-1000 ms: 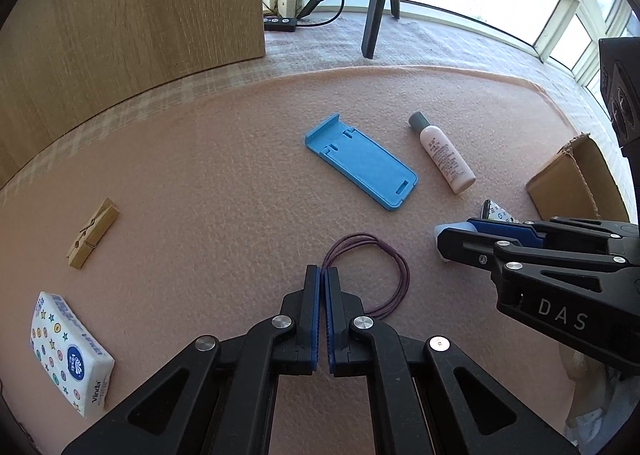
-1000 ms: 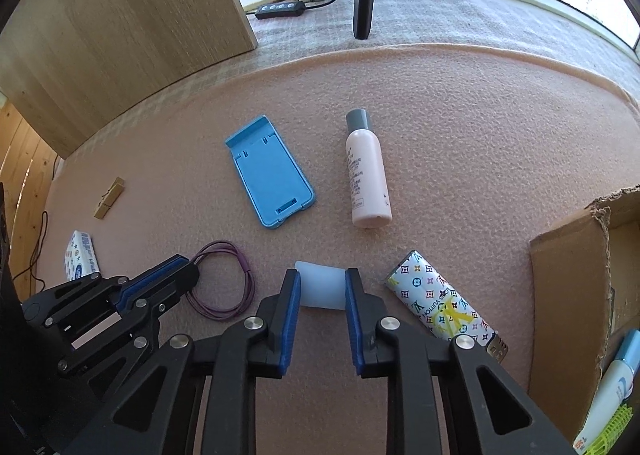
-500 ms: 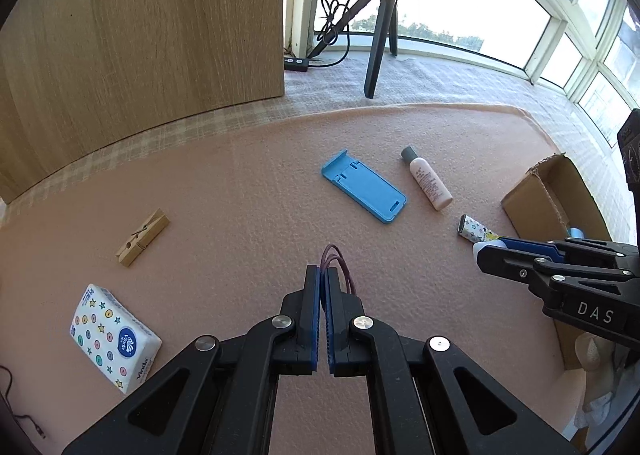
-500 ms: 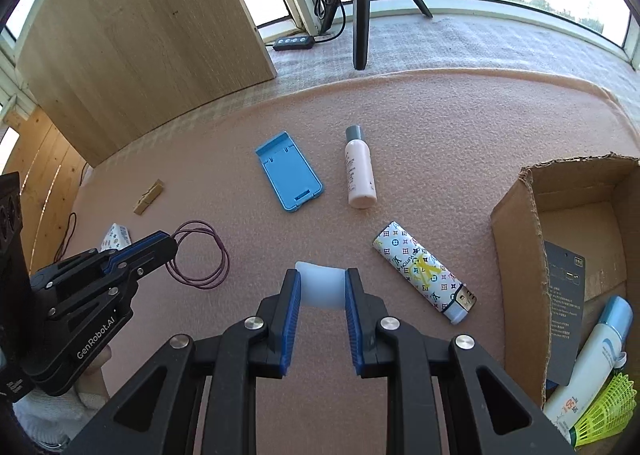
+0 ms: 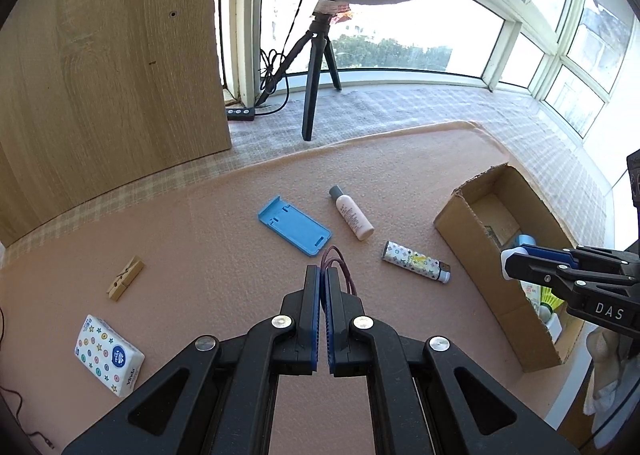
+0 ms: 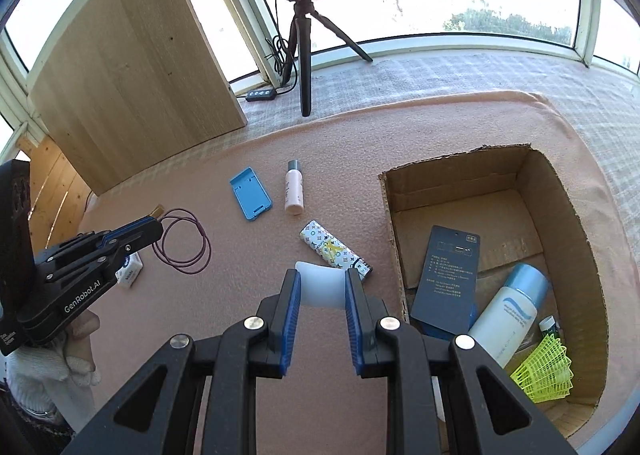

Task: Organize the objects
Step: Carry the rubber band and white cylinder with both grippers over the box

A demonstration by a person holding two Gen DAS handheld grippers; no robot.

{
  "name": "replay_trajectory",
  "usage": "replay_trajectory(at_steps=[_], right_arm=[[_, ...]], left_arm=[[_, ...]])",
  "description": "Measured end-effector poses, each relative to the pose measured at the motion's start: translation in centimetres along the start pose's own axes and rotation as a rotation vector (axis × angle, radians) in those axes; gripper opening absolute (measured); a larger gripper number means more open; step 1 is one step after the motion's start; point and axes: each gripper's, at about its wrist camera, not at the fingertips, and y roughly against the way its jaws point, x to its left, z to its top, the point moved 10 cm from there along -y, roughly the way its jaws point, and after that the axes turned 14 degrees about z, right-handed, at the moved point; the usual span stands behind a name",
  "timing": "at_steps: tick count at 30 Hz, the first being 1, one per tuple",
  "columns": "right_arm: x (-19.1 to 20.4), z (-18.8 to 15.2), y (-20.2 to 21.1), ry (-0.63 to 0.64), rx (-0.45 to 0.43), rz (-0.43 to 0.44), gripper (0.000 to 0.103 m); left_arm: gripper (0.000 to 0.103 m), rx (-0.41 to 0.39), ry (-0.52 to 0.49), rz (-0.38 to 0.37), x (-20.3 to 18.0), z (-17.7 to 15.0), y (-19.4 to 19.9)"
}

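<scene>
Your left hand-held gripper (image 5: 323, 277) pinches the purple band (image 6: 185, 241); your right (image 6: 320, 287) clamps what looks like a white tube (image 6: 321, 284). Next, carry both over the box (image 6: 536, 191).

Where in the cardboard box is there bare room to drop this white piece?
The brown cardboard box has bare floor along its far wall. Its near end is crowded: dark blue card, white bottle with blue cap, yellow-green shuttlecock.
</scene>
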Motion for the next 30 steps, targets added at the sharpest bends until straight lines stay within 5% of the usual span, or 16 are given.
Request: replay_trajectory(at_steps=[16,30], right_arm=[[-7.7,-2.6,8.0,-0.111,-0.100,-0.099,0.020],[-10.8,-4.3,11.0,-0.141,-0.128,-0.143,0.020]], left_arm=[[0.002,-0.067,-0.130,-0.136,-13.5,3.5,2.7],[0.002,-0.072,-0.229,-0.193,-23.4,4.7,2.2]])
